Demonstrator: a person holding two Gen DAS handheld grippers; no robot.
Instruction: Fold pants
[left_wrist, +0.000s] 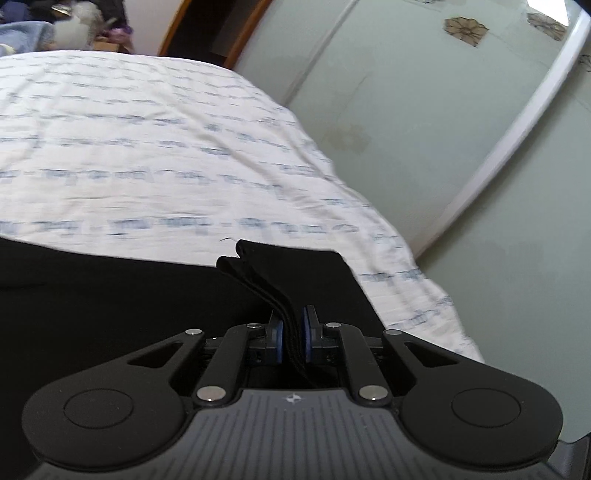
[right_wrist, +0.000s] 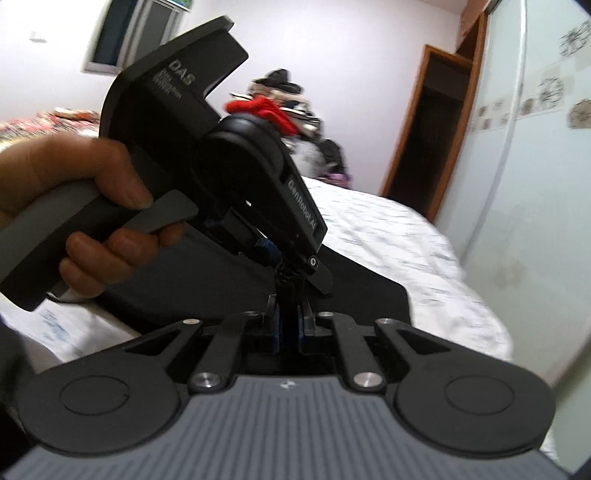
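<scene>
Black pants (left_wrist: 110, 295) lie on a bed with a white, blue-patterned sheet (left_wrist: 147, 147). In the left wrist view my left gripper (left_wrist: 291, 332) is shut on a bunched edge of the pants, and folded layers of black cloth stick out past its blue pads (left_wrist: 306, 339). In the right wrist view my right gripper (right_wrist: 290, 325) is shut on another bunch of the same pants (right_wrist: 351, 295). Just ahead of it a hand (right_wrist: 92, 206) holds the left gripper (right_wrist: 280, 264), which pinches the cloth close to the right one.
A pale green wardrobe with white trim (left_wrist: 443, 129) runs along the bed's right side. A dark doorway with a wooden frame (right_wrist: 432, 147) is at the far end. A pile of clothes with a red item (right_wrist: 280, 107) stands beyond the bed.
</scene>
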